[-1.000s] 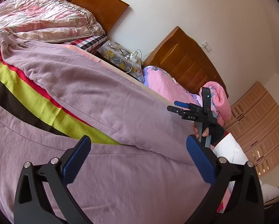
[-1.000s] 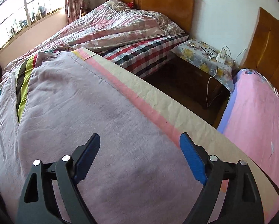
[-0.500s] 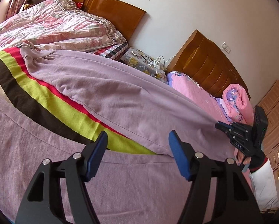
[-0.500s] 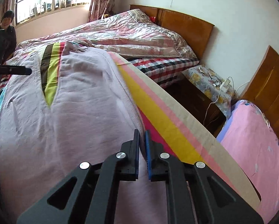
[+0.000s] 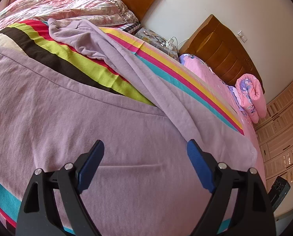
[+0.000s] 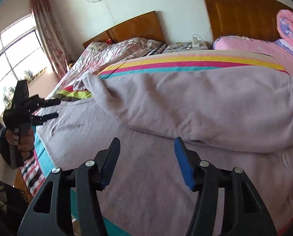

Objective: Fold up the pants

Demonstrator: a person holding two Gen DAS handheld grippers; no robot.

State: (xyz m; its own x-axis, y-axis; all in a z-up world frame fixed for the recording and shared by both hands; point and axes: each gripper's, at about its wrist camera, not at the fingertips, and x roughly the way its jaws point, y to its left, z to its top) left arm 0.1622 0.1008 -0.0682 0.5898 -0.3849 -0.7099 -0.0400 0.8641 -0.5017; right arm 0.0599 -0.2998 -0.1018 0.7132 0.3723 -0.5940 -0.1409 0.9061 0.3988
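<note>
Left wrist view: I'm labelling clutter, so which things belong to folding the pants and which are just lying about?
Job:
lilac pants
left gripper
right gripper
striped sheet

Lying about:
rolled pink quilt
floral quilt
nightstand

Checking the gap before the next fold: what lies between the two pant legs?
Left wrist view: the striped sheet shows bare between the pants legs.

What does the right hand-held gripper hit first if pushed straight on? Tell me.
Probably the folded-over leg of the lilac fleece pants, whose raised edge lies just past the open right hand-held gripper. The flat layer beneath it may touch first; depth is unclear.
</note>
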